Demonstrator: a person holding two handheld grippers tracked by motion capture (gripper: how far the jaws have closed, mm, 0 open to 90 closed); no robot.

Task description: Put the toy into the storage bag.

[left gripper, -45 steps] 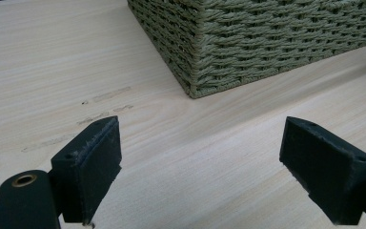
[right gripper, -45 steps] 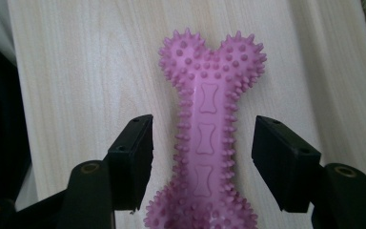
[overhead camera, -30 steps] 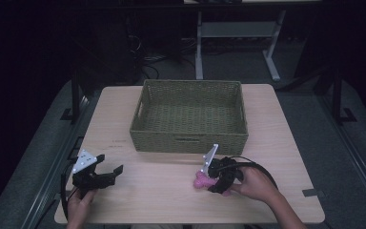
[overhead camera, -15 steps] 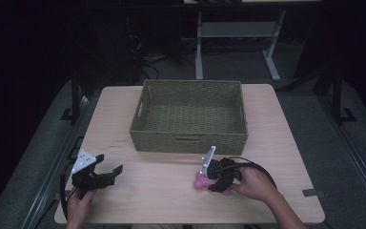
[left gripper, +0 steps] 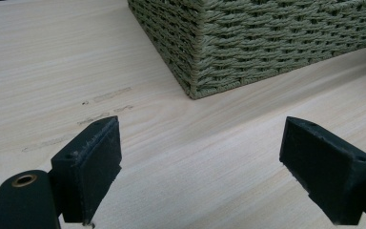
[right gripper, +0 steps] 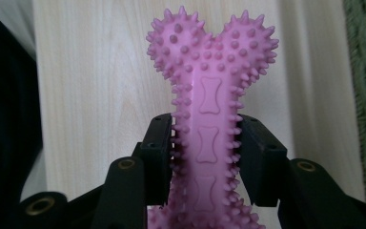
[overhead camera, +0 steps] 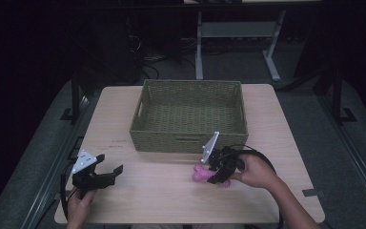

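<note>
Right gripper (right gripper: pixel 205 143) jaws clamp the pink spiky bone (right gripper: pixel 209 109).

I'm looking at a pale wooden table (overhead camera: pixel 138 200); a woven green basket (overhead camera: pixel 189 114) sits on it, towards the far edge.

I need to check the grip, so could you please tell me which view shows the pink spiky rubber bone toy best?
The right gripper view: the pink spiky rubber bone toy is close up, its shaft clamped between the right gripper pads. The high view shows it as a small pink patch beside that gripper.
</note>
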